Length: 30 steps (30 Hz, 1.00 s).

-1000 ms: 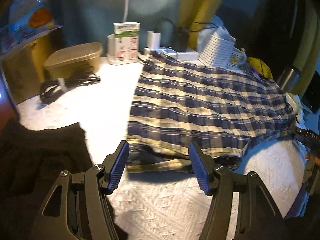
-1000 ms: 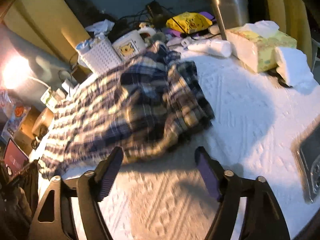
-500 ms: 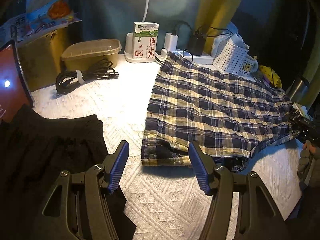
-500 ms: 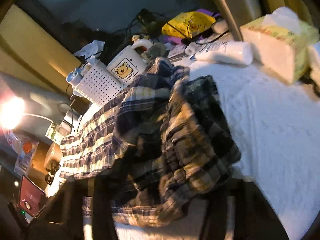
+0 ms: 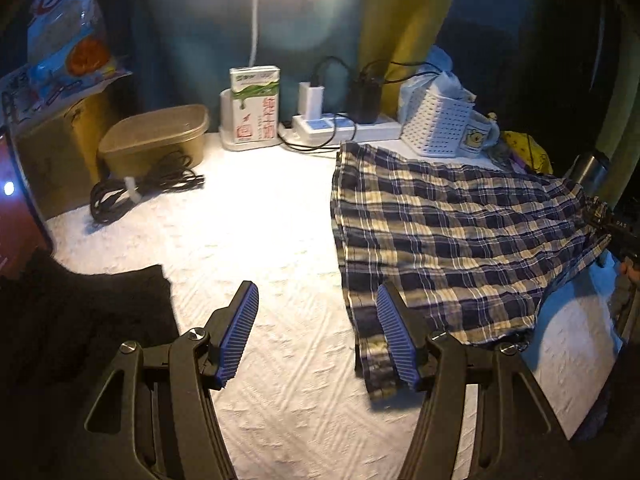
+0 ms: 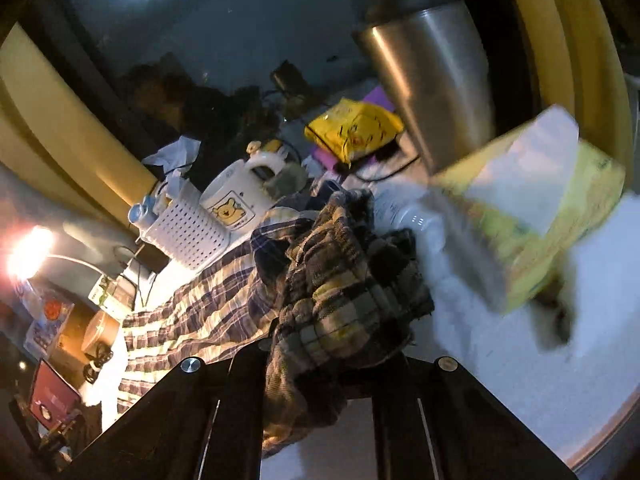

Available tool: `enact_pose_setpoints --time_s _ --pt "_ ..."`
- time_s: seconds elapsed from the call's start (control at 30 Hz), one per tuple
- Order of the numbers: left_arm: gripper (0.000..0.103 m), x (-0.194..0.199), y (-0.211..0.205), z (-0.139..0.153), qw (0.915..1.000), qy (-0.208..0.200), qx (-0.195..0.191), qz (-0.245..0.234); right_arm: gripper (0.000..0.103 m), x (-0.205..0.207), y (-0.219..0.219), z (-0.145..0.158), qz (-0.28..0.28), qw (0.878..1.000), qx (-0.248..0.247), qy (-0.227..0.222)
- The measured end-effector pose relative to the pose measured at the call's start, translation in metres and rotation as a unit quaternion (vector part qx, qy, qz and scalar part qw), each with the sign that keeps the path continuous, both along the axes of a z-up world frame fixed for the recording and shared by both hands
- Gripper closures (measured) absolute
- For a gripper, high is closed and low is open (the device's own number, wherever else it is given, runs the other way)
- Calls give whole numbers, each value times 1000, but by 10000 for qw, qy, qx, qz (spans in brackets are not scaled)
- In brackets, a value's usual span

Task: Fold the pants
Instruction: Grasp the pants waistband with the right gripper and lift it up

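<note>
Blue-and-cream plaid pants (image 5: pixel 452 240) lie spread on the white textured cover (image 5: pixel 260 220), at the right of the left wrist view. My left gripper (image 5: pixel 316 292) hovers open above the cover. Its right finger (image 5: pixel 394 336) hangs over the pants' near corner, and nothing is between the pads. In the right wrist view the pants' far end is bunched up (image 6: pixel 344 280) and lifted off the cover. My right gripper (image 6: pixel 320 344) is closing on that bunch, and the cloth hides its pads. From the left wrist view the right gripper (image 5: pixel 612 228) shows at the pants' right edge.
A black garment (image 5: pixel 80 320) lies at the near left. Along the back stand a brown container (image 5: pixel 156 140), coiled cable (image 5: pixel 140 188), milk carton (image 5: pixel 254 108), power strip (image 5: pixel 340 124) and white basket (image 5: pixel 436 128). A steel flask (image 6: pixel 436 80) and tissue box (image 6: pixel 540 208) stand beyond the pants.
The right jaws went from wide open to closed around the pants' end, which is now gathered and raised. The left gripper stayed open and shifted a little.
</note>
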<state>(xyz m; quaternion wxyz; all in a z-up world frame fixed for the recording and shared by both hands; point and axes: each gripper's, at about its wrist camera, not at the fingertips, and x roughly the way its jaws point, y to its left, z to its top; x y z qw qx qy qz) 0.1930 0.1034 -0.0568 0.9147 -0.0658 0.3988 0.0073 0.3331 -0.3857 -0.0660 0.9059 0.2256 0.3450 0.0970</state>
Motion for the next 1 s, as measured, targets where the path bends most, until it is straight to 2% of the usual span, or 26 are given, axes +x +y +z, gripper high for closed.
enact_pose_setpoints --time_s 0.23,0.47,0.77,1.0 --pt "42 12 3 -2 9997 -111 -196 71 93 1 5 12 22 9996 -252 -122" --pt "42 14 13 4 9995 -265 -187 60 93 -5 26 42 127 9981 -441 -416" --pt "42 10 38 6 9987 -444 -224 86 93 -20 83 81 495 9918 -839 -824" --pt "42 3 62 8 9980 -559 -269 131 93 -26 131 95 778 9866 -1055 -970"
